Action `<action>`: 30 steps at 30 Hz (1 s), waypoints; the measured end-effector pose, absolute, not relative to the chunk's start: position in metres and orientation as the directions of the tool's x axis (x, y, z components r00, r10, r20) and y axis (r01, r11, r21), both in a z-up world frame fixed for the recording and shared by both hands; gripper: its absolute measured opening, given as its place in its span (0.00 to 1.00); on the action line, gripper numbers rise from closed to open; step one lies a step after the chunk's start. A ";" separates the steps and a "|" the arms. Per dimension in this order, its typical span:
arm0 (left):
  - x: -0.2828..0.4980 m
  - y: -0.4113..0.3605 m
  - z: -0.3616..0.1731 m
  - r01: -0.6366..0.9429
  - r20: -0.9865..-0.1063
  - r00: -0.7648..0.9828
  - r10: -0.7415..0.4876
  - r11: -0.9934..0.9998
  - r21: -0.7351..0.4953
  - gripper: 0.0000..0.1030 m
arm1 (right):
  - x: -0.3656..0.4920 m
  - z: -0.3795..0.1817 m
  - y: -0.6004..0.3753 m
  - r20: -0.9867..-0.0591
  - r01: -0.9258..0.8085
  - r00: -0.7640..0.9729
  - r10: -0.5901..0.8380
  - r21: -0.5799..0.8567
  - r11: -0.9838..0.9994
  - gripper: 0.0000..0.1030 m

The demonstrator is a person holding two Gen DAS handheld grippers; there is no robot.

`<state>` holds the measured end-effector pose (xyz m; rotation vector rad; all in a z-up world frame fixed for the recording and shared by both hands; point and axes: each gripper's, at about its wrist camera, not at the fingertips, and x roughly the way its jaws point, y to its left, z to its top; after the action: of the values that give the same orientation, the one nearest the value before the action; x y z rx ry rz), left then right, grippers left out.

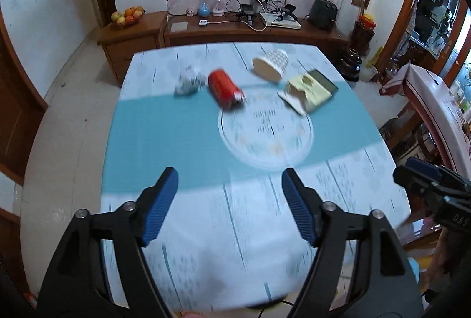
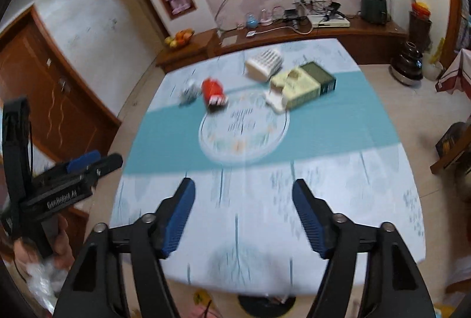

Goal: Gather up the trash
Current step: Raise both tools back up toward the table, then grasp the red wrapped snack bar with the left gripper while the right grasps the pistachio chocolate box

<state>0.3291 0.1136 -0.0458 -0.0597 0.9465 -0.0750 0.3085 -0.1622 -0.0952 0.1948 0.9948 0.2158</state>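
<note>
Paper cup (image 1: 272, 65) lying tipped by torn carton (image 1: 311, 91); contents unclear. Red can (image 1: 226, 88), crumpled wad (image 1: 188, 81) lying alongside; left gripper (image 1: 229, 207), right gripper (image 2: 243, 218) hovering wide open, gripping nothing.

Four pieces of trash on the table, well ahead of both grippers.

A red can (image 1: 225, 90) lies on its side, straight ahead of the left gripper; a crumpled grey wad (image 1: 188, 81) sits just left of it. Farther right, a patterned paper cup (image 1: 270, 65) lies tipped over, beside a torn yellow-and-green carton (image 1: 310, 93) lying flat.
</note>
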 end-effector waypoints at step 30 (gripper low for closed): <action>0.629 0.117 -0.216 -0.256 -0.937 0.347 -0.034 0.958 -0.130 0.70 | 0.661 -0.270 -0.222 -0.959 0.499 0.274 -0.067 0.082 0.862 0.99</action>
<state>0.6289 0.1169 -0.2155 -0.2731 1.2121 0.1460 0.6614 -0.2217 -0.2699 0.4071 1.2423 -0.3954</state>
